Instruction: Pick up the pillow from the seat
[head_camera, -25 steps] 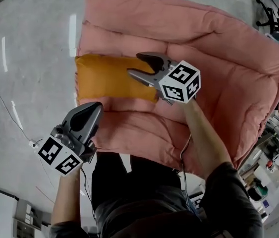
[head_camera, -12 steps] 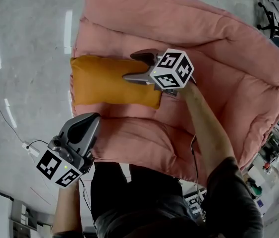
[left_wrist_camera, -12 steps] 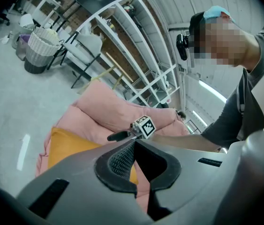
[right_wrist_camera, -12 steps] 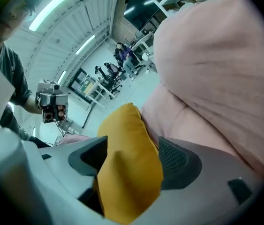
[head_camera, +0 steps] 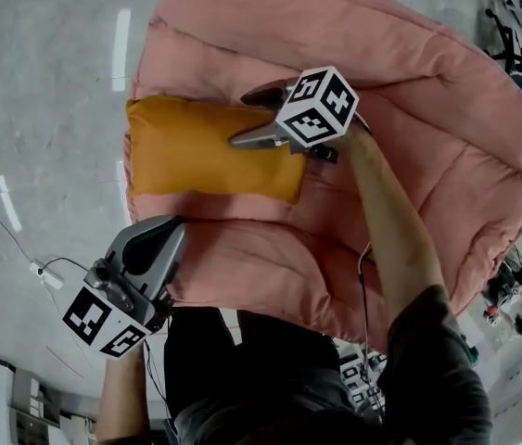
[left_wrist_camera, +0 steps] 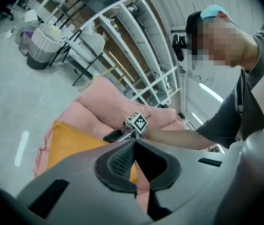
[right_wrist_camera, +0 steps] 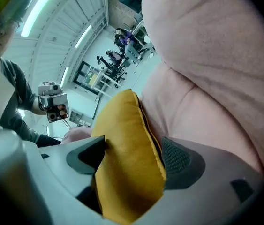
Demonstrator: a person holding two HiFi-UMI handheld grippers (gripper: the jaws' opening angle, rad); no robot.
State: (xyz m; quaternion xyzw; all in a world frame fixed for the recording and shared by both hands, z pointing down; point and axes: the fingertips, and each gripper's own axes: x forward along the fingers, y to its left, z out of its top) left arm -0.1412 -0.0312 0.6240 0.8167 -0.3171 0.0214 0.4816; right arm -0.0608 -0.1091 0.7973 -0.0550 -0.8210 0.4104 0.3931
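Head view. Shows one orange pillow (head_camera: 200, 151) lying flat on one pink padded seat (head_camera: 427, 91), toward the seat's left edge, over a grey floor (head_camera: 47, 82). Shows two grippers, each with one marker cube. Finds the right gripper (head_camera: 242, 116) at the pillow's right end, jaws apart, one above that end and one below it. Finds the left gripper (head_camera: 160, 239) low at the seat's front-left corner, well apart from the pillow, pointing toward it.

Left gripper view. Looks along the left gripper (left_wrist_camera: 135, 146): two jaws closed together, pads meeting, nothing between them. Beyond, takes in the one pillow (left_wrist_camera: 71, 142) on the seat (left_wrist_camera: 103, 97), with the right gripper (left_wrist_camera: 117, 135) and its marker cube (left_wrist_camera: 137, 122) at the pillow's far end. Farther back, takes in a white shelving rack (left_wrist_camera: 136, 41) and one wicker basket (left_wrist_camera: 45, 36).

Right gripper view. Looks along the right gripper (right_wrist_camera: 132, 156): two jaws spread, straddling the pillow (right_wrist_camera: 127, 139), whose seamed end fills the gap; left jaw against the fabric, right pad just beside the seam. No visible squeeze in the fabric. Has the seat (right_wrist_camera: 207, 78) bulging at the right, touching the pillow. Catches the left gripper (right_wrist_camera: 52, 102) far off at the left.
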